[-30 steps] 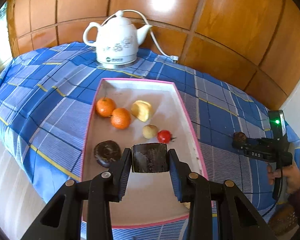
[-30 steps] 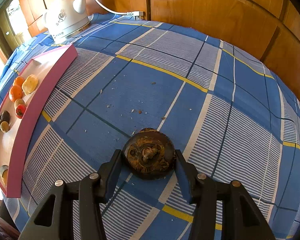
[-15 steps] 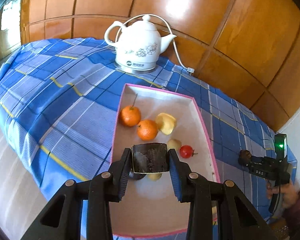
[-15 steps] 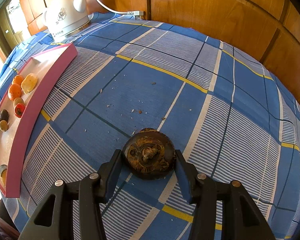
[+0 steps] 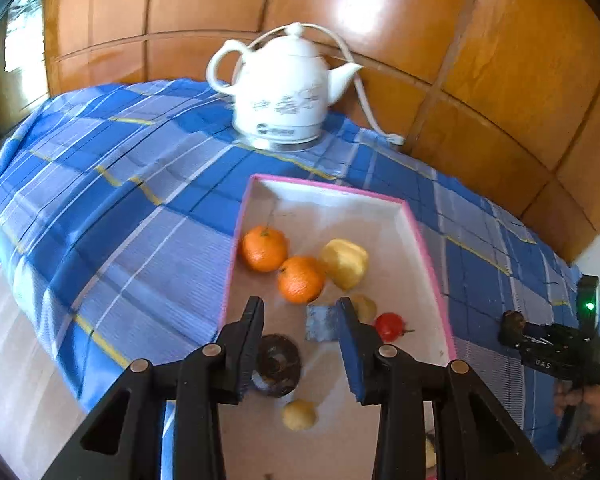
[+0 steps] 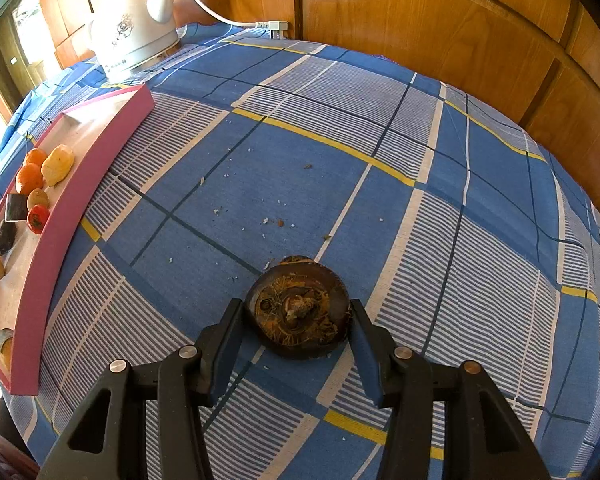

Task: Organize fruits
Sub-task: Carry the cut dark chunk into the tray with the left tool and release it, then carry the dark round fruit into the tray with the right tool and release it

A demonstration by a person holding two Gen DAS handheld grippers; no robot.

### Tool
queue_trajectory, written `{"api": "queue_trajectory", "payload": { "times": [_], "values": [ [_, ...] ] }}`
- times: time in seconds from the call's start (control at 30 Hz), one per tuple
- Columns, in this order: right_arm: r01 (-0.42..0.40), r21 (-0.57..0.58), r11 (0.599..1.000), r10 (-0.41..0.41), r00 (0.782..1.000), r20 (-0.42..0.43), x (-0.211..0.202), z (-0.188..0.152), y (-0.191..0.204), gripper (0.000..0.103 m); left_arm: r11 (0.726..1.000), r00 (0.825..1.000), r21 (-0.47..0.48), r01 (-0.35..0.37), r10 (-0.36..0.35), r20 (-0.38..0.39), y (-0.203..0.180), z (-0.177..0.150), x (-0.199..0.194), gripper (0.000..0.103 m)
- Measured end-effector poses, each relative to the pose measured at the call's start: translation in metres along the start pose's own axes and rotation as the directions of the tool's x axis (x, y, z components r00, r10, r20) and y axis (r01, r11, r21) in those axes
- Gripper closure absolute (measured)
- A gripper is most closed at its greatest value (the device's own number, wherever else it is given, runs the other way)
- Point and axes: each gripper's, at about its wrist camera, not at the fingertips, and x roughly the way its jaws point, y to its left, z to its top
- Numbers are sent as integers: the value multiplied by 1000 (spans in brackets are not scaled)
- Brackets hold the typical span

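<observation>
Now left gripper [image 5: 300, 322] is hovering over the pink tray [image 5: 432, 264], fingers spread wide, holding nothing; right gripper [image 6: 298, 324] is clasping the dark round fruit [image 6: 299, 306] against the table [image 6: 380, 200].

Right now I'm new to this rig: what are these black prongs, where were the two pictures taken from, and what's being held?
There is no robot here. A person holds a two-finger gripper in each hand, and a camera on each looks along its jaws. One picture is from the left gripper, over a pink-rimmed shallow tray holding two oranges, a pale yellow fruit and a small red fruit. Its jaws are open, and a dark rectangular piece shows between them, ungripped. The other picture is from the right gripper, shut on a dark brown round fruit over the blue checked tablecloth. A white ceramic kettle stands behind.
</observation>
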Motion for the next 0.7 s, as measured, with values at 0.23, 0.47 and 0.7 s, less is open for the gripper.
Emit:
{"api": "queue_trajectory", "payload": {
  "times": [0.23, 0.47, 0.7],
  "values": [
    [7, -5, 1000, -7, 1000, 2, 0, 1, -1, 51, 995, 996, -41, -89, 89, -4, 11, -18, -10, 47],
    [16, -5, 1000, -16, 1000, 5, -1, 1, 1, 52, 996, 995, -7, -94, 94, 40, -2, -25, -26, 37],
    [25, -8, 1000, -25, 1000, 6, -1, 1, 1, 52, 993, 990, 55, -105, 99, 101, -19, -25, -40, 30]
  ]
}}
